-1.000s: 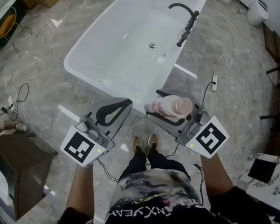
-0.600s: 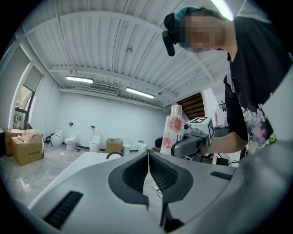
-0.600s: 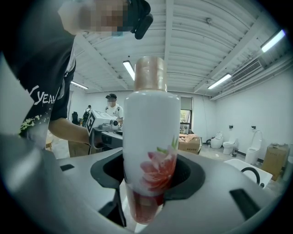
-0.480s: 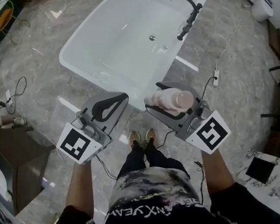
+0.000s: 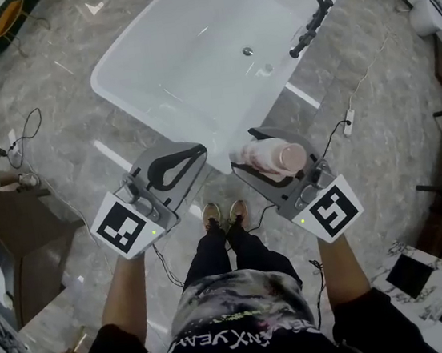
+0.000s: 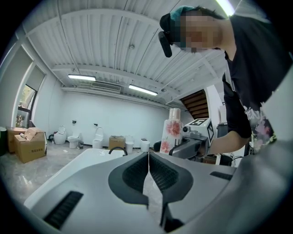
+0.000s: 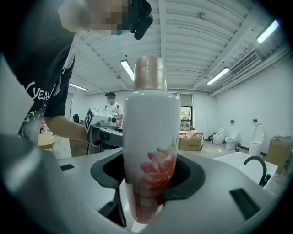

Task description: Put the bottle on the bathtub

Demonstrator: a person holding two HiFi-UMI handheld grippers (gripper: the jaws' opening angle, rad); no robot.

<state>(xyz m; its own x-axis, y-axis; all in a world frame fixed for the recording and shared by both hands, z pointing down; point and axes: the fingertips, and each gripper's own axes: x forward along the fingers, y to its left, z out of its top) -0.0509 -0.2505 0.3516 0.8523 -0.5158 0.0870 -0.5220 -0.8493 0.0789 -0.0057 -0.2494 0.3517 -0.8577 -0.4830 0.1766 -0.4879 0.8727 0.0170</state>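
Observation:
A white bottle [image 5: 269, 158] with a pink flower print and a tan cap is clamped in my right gripper [image 5: 260, 155], which is shut on it; in the right gripper view the bottle [image 7: 149, 155] fills the middle between the jaws. My left gripper [image 5: 180, 162] is shut with nothing in it, its pads meeting in the left gripper view [image 6: 148, 170]. From the left gripper view the bottle [image 6: 172, 134] shows upright beside the right gripper. The white bathtub [image 5: 139, 47] with a black faucet [image 5: 308, 8] lies ahead of both grippers, its near corner just beyond them.
A white power strip and cable [image 5: 349, 123] lie on the marble floor right of the tub. A dark cabinet [image 5: 15, 239] stands at the left, with cables [image 5: 22, 141] near it. Toilets [image 5: 434, 13] stand far right. My shoes [image 5: 226, 211] are below the grippers.
The view has shifted slightly toward the tub; both grippers keep their pose, the right one still holding the bottle.

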